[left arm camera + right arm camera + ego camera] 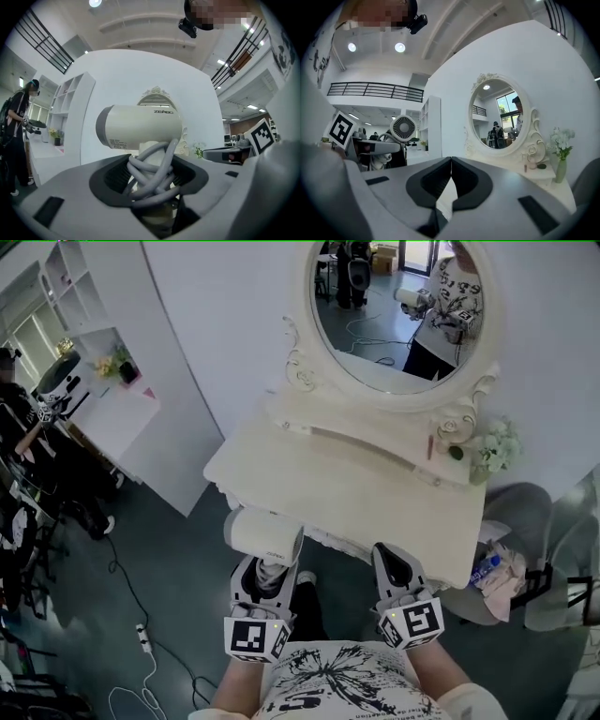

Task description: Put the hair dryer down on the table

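A white hair dryer (264, 532) with its grey cord (152, 173) wound round the handle stands upright in my left gripper (267, 568), whose jaws are shut on the wrapped handle. Its barrel (140, 126) lies sideways above the jaws. It hangs just off the front left corner of the white dressing table (356, 493), not over the top. My right gripper (394, 563) is at the table's front edge, shut with nothing in it (450, 176). In the right gripper view the dryer's rear grille (403, 129) shows at the left.
An oval mirror (403, 306) stands at the table's back. A vase of flowers (492, 451) and small items sit on the back right ledge. A grey chair with clutter (525, 559) is to the right. A white shelf unit (94, 362) and a person (28, 446) are left. A power strip (142, 638) lies on the floor.
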Demonstrator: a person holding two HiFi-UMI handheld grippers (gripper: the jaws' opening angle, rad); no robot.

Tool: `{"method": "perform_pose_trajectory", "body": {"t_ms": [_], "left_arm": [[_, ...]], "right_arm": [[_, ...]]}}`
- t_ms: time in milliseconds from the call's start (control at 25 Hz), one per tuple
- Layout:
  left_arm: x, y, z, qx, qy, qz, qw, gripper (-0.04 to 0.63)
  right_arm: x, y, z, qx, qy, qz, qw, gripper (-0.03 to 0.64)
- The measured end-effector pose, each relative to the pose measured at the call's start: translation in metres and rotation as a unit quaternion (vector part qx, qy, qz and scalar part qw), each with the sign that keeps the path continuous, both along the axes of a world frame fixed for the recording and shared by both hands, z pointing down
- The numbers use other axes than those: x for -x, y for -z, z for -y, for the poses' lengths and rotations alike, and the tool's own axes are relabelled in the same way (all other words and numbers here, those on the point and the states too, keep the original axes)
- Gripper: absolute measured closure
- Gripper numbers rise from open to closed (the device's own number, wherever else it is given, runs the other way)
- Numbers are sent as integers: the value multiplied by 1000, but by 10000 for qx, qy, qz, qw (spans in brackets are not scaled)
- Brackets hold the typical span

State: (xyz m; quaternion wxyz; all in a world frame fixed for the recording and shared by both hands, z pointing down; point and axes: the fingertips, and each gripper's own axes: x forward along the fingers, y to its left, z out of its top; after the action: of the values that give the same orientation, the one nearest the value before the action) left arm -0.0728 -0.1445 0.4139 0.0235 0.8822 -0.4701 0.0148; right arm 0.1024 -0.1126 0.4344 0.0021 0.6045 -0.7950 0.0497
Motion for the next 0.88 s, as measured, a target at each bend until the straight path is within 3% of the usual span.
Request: {"method": "perform_pose_trajectory", "body": {"t_ms": [440,880], "left_arm": [[-37,10,197,159,-1321,102,9911,346],[-67,-21,298,507,-2358,358,9698,346]], "right_arm": [[-26,7,145,219,-1377,123,9902,598],[-37,-14,219,464,-2374,163,9702,598]]}}
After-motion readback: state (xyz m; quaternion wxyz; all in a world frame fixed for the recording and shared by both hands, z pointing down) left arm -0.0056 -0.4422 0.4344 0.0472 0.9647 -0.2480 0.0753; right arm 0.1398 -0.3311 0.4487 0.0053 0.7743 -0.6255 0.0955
